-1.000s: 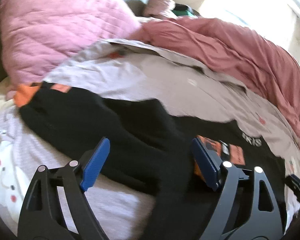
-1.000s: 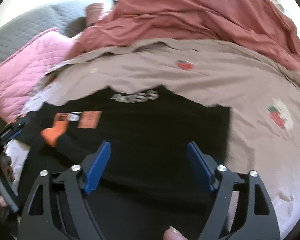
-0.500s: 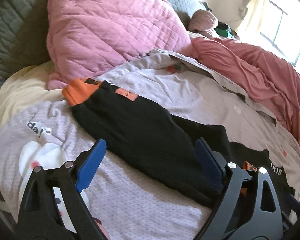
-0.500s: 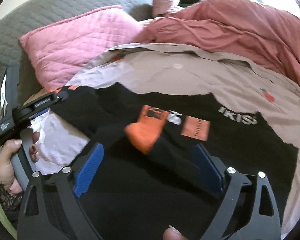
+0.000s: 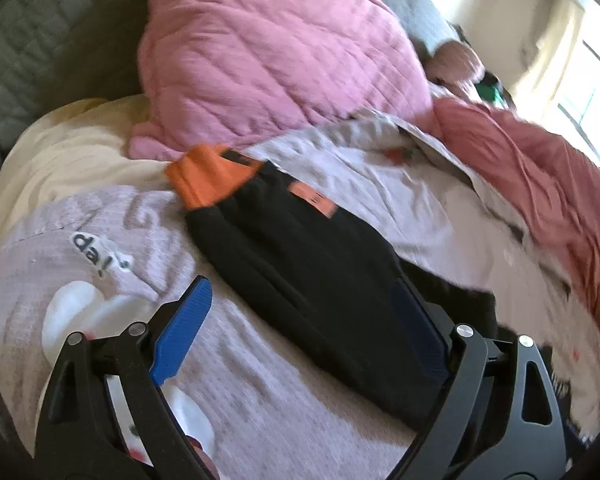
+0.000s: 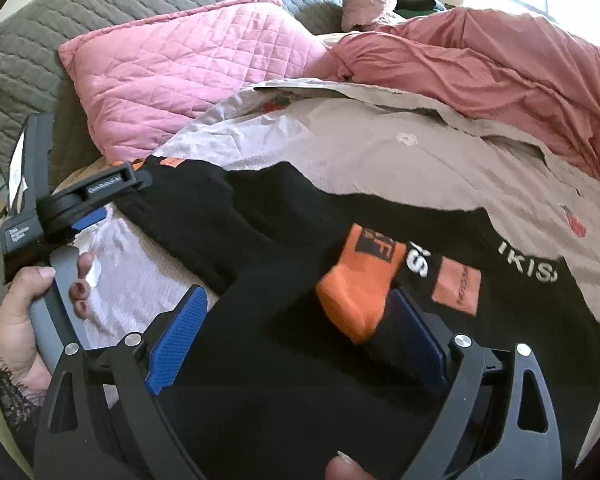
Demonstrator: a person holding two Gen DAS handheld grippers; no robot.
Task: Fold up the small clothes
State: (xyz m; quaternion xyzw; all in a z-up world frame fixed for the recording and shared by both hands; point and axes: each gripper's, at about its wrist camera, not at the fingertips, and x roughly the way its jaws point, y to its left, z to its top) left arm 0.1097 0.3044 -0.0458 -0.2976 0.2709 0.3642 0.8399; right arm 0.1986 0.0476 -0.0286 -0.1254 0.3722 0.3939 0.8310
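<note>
Blurring left view, black garment point(image 5: 308, 276) partly behind right hand-held gripper point(image 6: 300, 336).

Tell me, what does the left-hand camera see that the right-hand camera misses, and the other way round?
Only the left wrist view shows the printed lettering on the lilac bedding near its open left gripper.

Only the right wrist view shows the black shirt's white letters, the folded-in orange cuff ahead of the open right gripper, and the person's hand holding the other tool.

Both show the black sleeve with an orange cuff, the pink quilted pillow and the rumpled red blanket.
</note>
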